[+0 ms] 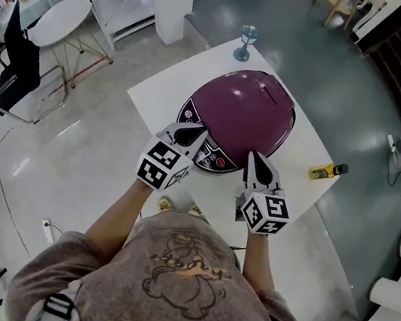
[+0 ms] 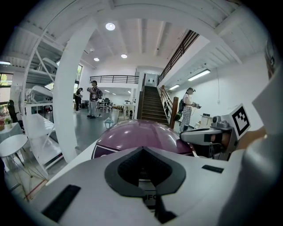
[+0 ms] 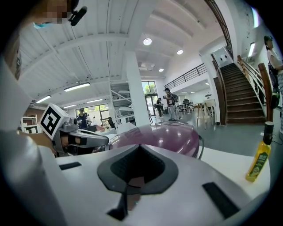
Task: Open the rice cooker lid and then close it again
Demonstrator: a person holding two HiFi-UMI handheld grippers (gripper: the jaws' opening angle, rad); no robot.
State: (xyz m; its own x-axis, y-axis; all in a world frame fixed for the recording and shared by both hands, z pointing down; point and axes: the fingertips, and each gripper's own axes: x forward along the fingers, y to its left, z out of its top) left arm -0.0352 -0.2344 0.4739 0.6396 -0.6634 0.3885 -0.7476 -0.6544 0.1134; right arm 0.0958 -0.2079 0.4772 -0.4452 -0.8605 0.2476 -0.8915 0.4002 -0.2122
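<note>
Rice cooker (image 1: 242,113) lid down; left claw (image 1: 192,132) and right claw (image 1: 254,159) both closed, empty, near its front

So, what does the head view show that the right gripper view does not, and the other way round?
Only the head view shows the rice cooker's control panel and the person's shirt. Only the right gripper view shows the staircase and the ceiling lights. Both show the purple lid, closed, the yellow bottle on the white table, and the left claw.
</note>
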